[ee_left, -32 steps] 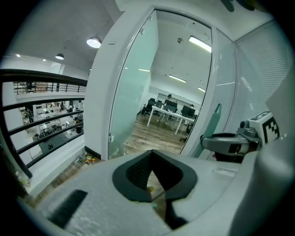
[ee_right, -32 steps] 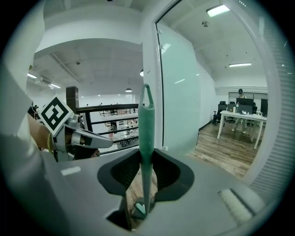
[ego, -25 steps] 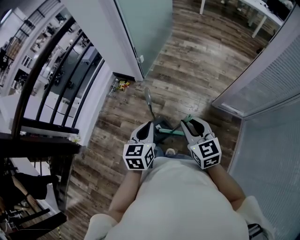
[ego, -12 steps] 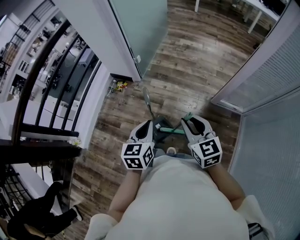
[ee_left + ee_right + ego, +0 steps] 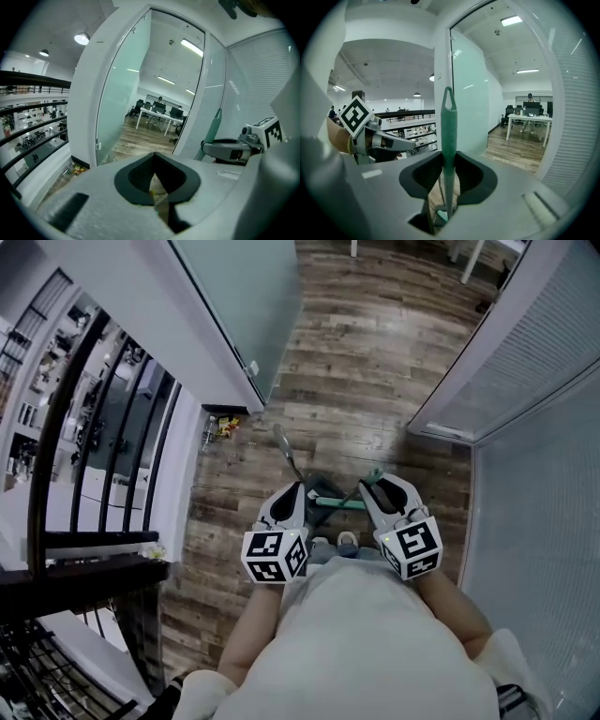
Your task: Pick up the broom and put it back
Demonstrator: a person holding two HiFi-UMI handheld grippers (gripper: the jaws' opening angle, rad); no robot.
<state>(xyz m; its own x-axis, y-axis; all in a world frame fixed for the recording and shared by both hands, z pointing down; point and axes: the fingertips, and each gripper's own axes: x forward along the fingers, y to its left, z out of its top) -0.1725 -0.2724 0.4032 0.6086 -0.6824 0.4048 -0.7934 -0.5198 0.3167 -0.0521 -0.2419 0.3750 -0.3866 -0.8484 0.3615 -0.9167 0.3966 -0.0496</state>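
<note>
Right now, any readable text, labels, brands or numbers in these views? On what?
No readable text in any view.
Cubes on left gripper and right gripper: black-and-white square markers only, no letters.
Green broom handle: no print visible.
Small colourful items on the floor by the wall: too small to read.

Wood-plank floor (image 5: 375,381) is running between a frosted glass partition (image 5: 248,287) and a slatted wall (image 5: 534,334). A black railing (image 5: 67,432) is standing beyond the partition; colourful litter (image 5: 225,426) is lying at its foot.
</note>
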